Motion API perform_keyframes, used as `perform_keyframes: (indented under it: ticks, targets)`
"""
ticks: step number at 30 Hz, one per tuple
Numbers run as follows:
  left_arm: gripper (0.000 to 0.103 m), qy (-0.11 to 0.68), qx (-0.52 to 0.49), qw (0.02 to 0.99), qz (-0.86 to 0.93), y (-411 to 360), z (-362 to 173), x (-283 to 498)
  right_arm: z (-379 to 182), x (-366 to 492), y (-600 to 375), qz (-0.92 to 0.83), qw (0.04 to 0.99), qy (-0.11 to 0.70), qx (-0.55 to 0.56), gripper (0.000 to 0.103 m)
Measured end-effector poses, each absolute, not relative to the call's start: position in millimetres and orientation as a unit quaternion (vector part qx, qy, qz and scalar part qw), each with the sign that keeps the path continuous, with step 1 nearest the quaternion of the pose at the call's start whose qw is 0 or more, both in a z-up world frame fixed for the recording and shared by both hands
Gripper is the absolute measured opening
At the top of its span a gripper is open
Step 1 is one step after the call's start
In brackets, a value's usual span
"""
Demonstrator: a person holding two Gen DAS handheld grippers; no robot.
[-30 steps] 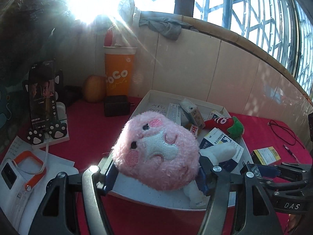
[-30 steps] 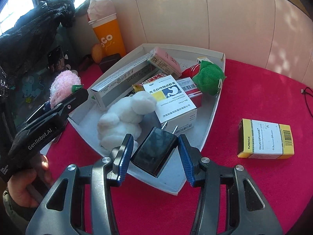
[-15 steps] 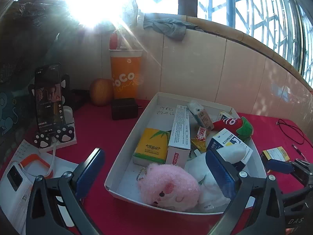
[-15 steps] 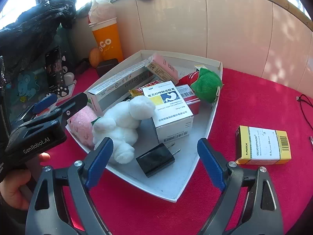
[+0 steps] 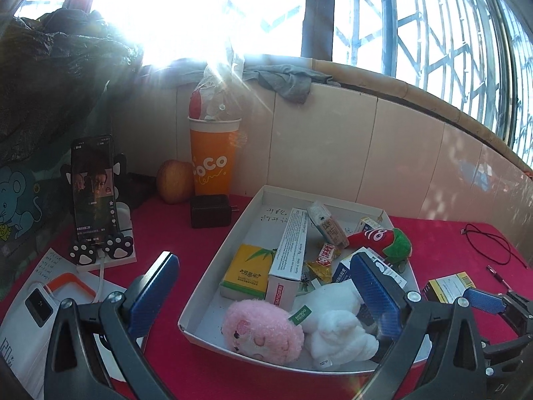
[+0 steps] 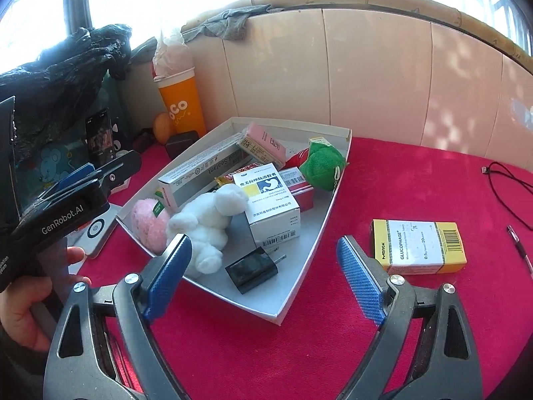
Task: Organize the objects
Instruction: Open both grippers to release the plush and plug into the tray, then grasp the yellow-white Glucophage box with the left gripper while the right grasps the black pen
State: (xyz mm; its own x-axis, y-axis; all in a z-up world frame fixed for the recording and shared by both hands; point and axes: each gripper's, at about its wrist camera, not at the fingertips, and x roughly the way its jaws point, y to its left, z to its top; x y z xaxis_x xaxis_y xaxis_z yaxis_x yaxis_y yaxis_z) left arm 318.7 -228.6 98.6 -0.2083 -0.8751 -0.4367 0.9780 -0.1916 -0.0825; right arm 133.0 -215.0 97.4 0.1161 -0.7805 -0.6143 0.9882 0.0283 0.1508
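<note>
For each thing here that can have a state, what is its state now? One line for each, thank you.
left gripper: jaws open, holding nothing
right gripper: jaws open, holding nothing
white tray: filled with boxes and toys
pink plush: lying in the tray
black charger: lying in the tray, prongs out
phone: upright on stand, screen on
yellow box: lying flat on the red cloth, outside the tray

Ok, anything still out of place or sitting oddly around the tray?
The yellow Glucophage box lies on the red cloth right of the white tray, outside it. A second black charger sits outside by the orange cup.
</note>
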Motion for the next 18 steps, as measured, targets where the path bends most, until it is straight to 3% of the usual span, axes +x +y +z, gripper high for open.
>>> perform_keyframes:
  ticks: [10, 18]
  targets:
    - [0.103, 0.156, 0.157, 0.571, -0.79, -217.0, 110.0, 290.8, 112.2, 83.3, -186.8, -0.665, 0.673, 0.129, 0.296, 0.09]
    - [0.103, 0.146, 0.143, 0.525, -0.826, -206.1, 122.7, 269.9, 124.4, -13.2, -137.5, -0.716, 0.613, 0.05, 0.329, 0.09]
